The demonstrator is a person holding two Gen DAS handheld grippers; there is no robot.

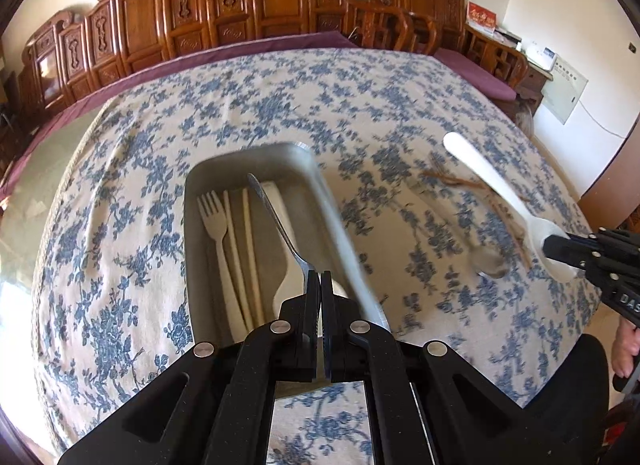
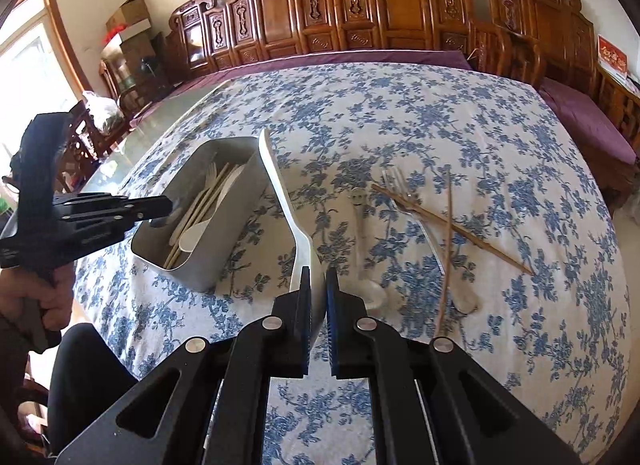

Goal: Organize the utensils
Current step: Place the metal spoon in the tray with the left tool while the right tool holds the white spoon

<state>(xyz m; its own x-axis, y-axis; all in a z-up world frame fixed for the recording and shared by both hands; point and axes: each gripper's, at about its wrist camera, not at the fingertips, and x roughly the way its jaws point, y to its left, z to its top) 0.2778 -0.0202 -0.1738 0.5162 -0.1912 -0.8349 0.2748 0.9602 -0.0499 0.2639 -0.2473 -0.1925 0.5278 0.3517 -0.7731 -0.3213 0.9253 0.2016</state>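
Grey metal rectangular bin (image 2: 208,225) already held white fork, knife, chopsticks. We gripped slim metal utensil (image 1: 276,221) in left gripper (image 1: 320,285) over bin, white plastic spoon (image 2: 286,201) in right gripper (image 2: 318,285). Brown chopsticks (image 2: 448,225), clear fork (image 2: 400,189), spoon on tablecloth (image 2: 440,113) remained.

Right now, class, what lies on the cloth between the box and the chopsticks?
A metal spoon; the right wrist view shows it best.
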